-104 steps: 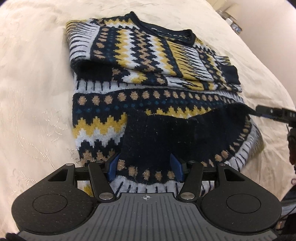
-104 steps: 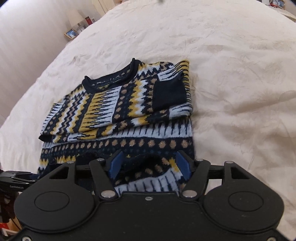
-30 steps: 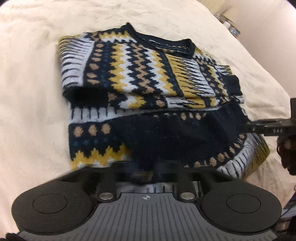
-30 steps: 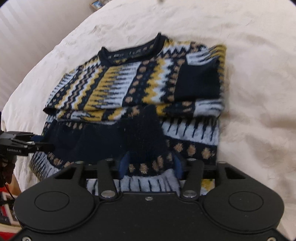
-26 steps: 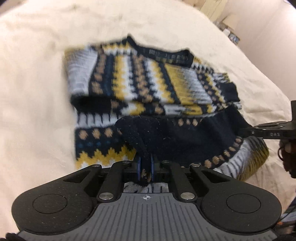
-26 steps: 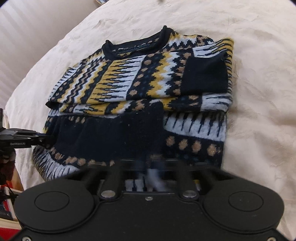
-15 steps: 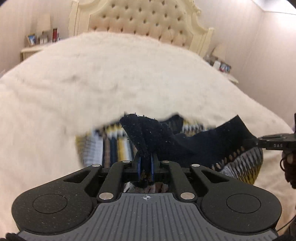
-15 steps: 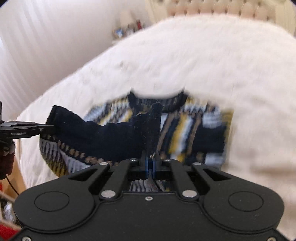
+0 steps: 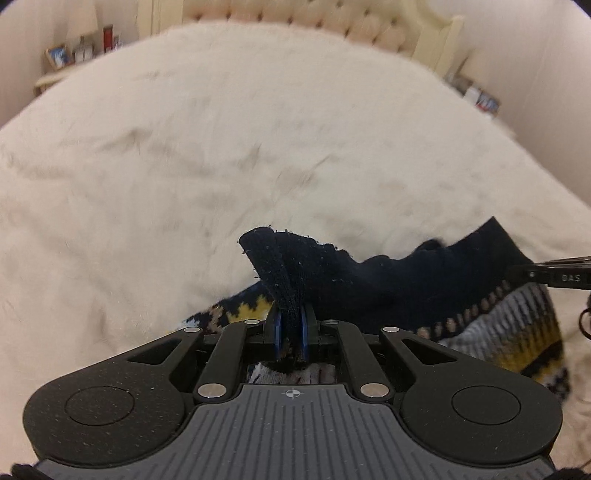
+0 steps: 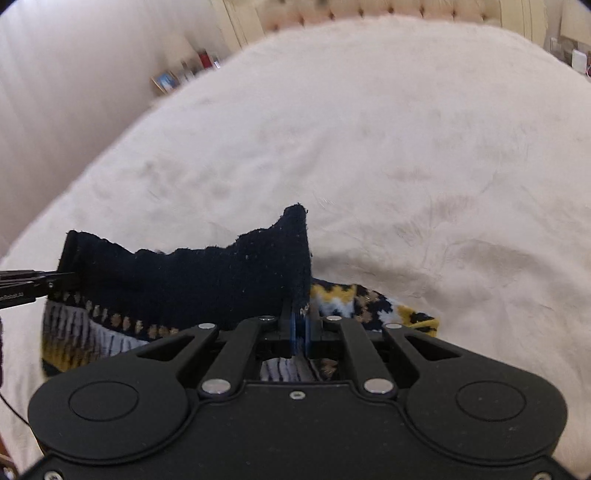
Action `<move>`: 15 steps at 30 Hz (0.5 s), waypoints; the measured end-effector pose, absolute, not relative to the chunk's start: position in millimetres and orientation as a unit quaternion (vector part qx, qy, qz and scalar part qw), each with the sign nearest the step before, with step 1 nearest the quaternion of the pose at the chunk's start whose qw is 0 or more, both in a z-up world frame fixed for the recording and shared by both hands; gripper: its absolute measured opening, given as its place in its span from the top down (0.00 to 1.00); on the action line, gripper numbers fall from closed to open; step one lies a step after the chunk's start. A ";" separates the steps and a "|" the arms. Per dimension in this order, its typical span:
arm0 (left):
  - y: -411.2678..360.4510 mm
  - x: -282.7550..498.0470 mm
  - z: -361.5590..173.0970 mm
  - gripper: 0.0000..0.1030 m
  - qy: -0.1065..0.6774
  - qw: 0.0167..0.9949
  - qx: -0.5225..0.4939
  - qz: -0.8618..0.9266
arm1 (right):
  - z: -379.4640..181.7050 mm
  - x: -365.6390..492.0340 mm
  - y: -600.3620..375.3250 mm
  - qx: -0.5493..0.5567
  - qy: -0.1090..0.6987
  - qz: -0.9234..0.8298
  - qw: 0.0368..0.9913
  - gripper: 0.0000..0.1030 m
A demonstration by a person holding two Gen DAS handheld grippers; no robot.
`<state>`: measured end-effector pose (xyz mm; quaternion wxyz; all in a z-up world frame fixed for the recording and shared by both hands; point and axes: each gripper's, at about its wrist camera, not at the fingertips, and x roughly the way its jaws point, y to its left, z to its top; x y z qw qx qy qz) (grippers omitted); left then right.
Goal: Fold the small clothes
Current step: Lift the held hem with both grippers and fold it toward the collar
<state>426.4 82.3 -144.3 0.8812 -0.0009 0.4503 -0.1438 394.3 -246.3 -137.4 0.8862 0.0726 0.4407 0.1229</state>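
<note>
Left gripper: clamped tight on a bunched-up fold of the dark navy hem, blue pads squeezed right against the knit.
Right gripper: same deal, pinched closed on the other end of that hem, fabric poking up above the pads.
Sweater: hem lifted up off the bed and stretched between both grippers, plain navy inside facing the cameras; patterned yellow, white and tan rows hung below the raised edge, rest of it mostly hidden behind.
Containers: couldn't spot any, so nothing to report inside them.
Bed: cream fuzzy cover, lightly wrinkled, a bit motion-blurred.
Headboard: cream, button-tufted, at the far end.
Nightstand: off to the far left corner, picture frame and some small stuff on it, too blurry to name.
Other side: another low stand with small items, also blurry.
Walls: pale pinkish, looked paneled or striped.
</note>
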 end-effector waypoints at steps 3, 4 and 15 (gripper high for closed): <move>86.0 432.8 -158.8 0.91 0.471 0.872 0.008 -0.131 | -154.3 406.6 -242.4 0.059 0.465 0.116 0.876 0.89; 86.6 434.6 -163.3 0.90 0.477 0.869 0.010 -0.129 | -159.1 409.1 -242.0 0.059 0.471 0.114 0.873 0.89; 118.5 442.0 -181.3 0.53 0.505 0.858 -0.001 -0.092 | -187.6 420.2 -246.3 0.041 0.496 0.077 0.864 0.62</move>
